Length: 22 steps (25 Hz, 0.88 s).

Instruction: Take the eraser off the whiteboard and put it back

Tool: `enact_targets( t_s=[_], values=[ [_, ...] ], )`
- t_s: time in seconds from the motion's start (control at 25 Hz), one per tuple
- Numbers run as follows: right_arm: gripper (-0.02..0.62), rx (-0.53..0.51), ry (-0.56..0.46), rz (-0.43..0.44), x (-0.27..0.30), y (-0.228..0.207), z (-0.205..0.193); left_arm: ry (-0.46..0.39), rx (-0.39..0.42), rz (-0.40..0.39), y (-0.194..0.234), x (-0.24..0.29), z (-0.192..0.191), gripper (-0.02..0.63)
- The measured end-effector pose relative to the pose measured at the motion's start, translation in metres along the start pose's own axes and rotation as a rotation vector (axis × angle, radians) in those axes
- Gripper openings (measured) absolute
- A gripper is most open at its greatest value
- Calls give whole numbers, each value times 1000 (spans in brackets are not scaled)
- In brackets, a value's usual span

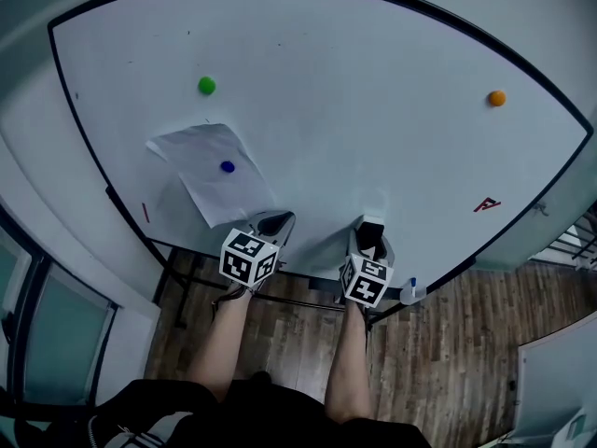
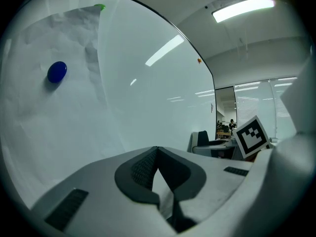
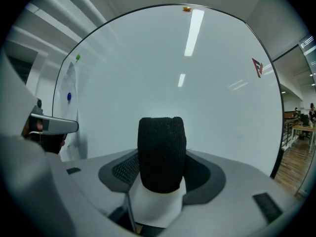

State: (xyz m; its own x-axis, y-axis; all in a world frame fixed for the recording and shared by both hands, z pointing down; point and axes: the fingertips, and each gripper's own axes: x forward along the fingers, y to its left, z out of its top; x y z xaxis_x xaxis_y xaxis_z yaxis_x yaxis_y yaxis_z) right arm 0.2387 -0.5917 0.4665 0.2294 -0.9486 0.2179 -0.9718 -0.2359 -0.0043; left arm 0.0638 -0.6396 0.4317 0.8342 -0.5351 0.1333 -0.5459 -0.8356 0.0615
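Note:
The eraser [image 3: 161, 152], black felt on a white body, stands upright between the jaws of my right gripper [image 3: 161, 159], which is shut on it. Its felt end points at the whiteboard [image 1: 354, 110]. In the head view, the right gripper [image 1: 371, 230] holds the eraser [image 1: 371, 238] against the board's lower edge; contact with the board cannot be told. My left gripper [image 1: 276, 220] is beside it on the left, near the corner of a paper sheet [image 1: 210, 171]. In the left gripper view, the left gripper [image 2: 157, 149] is shut with nothing in it.
A blue magnet [image 1: 228, 166] pins the paper. A green magnet [image 1: 206, 86] sits upper left, an orange magnet [image 1: 497, 98] upper right, and a red mark [image 1: 486, 204] lower right. A small white bottle [image 1: 411, 290] sits at the board's lower edge. Below is wooden floor [image 1: 448, 343].

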Motion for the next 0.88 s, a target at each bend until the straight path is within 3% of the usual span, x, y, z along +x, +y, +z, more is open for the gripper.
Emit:
enact_targets(
  t_s=[0.88],
  values=[
    [267, 31, 34, 247, -107, -13, -37, 36, -11, 71, -104, -64, -29, 17]
  ],
)
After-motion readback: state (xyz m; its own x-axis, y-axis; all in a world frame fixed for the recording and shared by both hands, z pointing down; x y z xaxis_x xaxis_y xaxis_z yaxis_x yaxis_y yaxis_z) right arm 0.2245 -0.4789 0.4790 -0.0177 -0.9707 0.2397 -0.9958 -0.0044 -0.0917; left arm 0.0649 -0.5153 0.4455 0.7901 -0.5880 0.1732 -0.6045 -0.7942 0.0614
